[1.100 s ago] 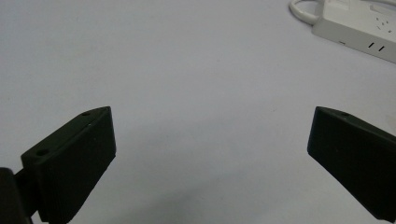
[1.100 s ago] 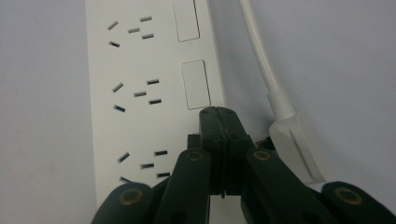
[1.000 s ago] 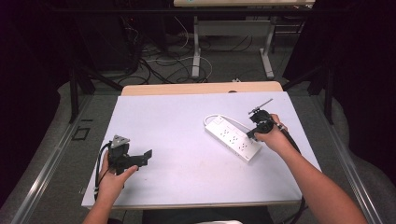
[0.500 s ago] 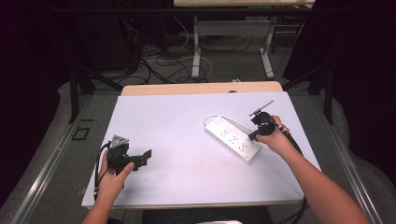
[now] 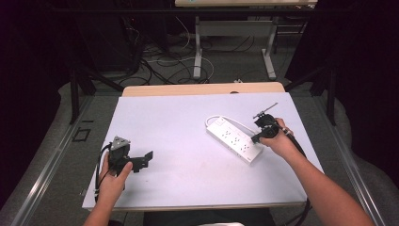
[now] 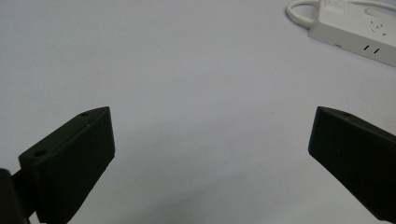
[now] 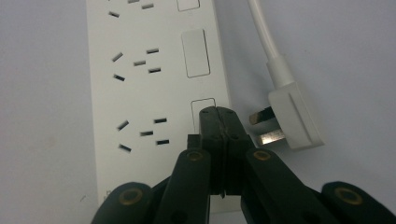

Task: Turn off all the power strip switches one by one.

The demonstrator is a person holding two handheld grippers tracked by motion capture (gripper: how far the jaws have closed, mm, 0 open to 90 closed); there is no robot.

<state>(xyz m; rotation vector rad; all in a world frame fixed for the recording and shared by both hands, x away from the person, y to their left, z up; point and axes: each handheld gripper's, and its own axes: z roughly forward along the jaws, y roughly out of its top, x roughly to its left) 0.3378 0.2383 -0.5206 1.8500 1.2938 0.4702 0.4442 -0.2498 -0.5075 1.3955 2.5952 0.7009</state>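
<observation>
Right gripper view: our right gripper (image 7: 218,122), jaws pressed together, hangs over the power strip's (image 7: 149,88) switch (image 7: 202,114); our left gripper (image 6: 210,154) stands spread near the table's (image 5: 188,117) left edge.

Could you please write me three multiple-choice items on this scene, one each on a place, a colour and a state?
1. Where does the white plug lie?
A. on the table beside the power strip
B. pushed into a socket of the strip
C. between the left gripper's jaws

2. What colour is the power strip?
A. black
B. white
C. red

3. How do the jaws of the right gripper stand?
A. wide apart
B. closed on the plug
C. closed together with nothing between them

Answers:
1 A: its bare prongs point at the strip's edge and it rests on the table.
2 B: its body and cable are white in the high view and both gripper views.
3 C: in the right gripper view the tips meet over a switch on the strip.
</observation>
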